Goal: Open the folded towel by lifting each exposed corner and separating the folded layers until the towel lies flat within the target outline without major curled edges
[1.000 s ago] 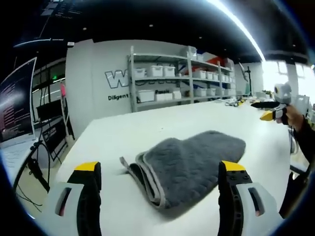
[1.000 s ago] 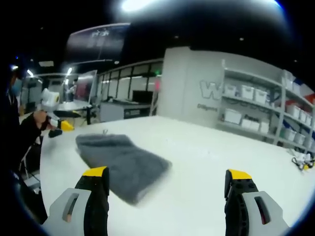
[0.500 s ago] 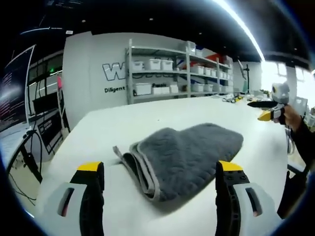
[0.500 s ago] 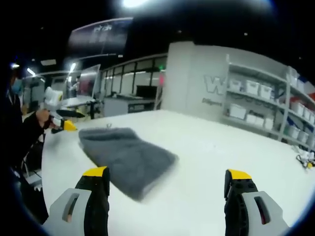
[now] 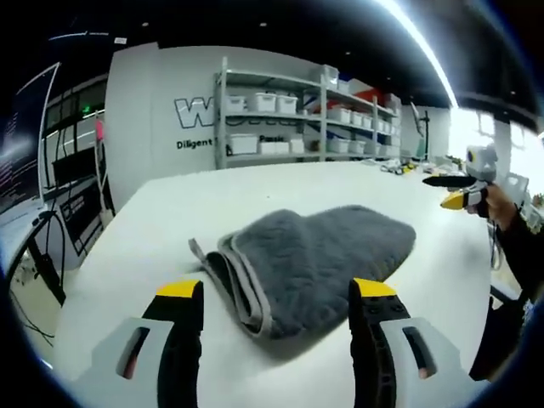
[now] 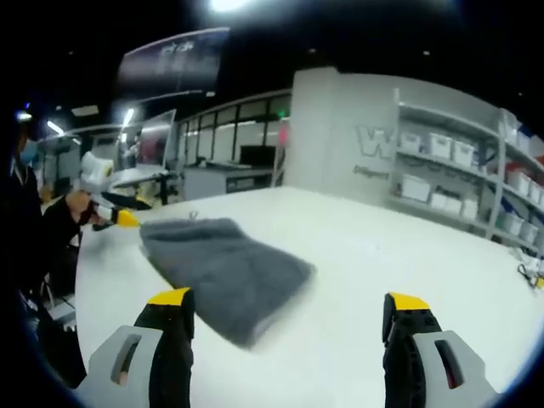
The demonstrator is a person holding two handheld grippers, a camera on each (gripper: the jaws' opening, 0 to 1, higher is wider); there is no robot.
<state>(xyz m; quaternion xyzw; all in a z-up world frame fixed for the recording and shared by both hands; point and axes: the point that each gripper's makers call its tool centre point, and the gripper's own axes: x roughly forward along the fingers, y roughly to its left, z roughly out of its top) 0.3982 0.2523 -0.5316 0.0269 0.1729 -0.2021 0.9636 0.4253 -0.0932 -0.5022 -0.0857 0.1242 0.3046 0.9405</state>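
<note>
On the white tabletop (image 5: 161,221) the grey towel (image 5: 314,259) lay folded, well in from every edge, its stacked layers showing as a bound lip at the end nearest the left gripper (image 5: 276,297). That gripper hung just short of the lip, jaws wide apart and holding nothing. Seen from the right gripper view, the same towel (image 6: 225,268) sat left of centre, and the right gripper (image 6: 285,310) was likewise spread wide and empty, over bare tabletop beside the cloth rather than above it. Each gripper also appeared small at the far side of the other's view, held in a hand (the right gripper (image 5: 455,191) near the tabletop's far right edge, the left gripper (image 6: 115,212) past the towel's far end).

By my reading, the unfolding had not begun: this was the approach to a first corner. The next move would call for lowering the left gripper onto the top layer alone at the lip, pinching it and peeling it back, with the right gripper brought over to steady or lift the other corner. No target outline could be made out.
</note>
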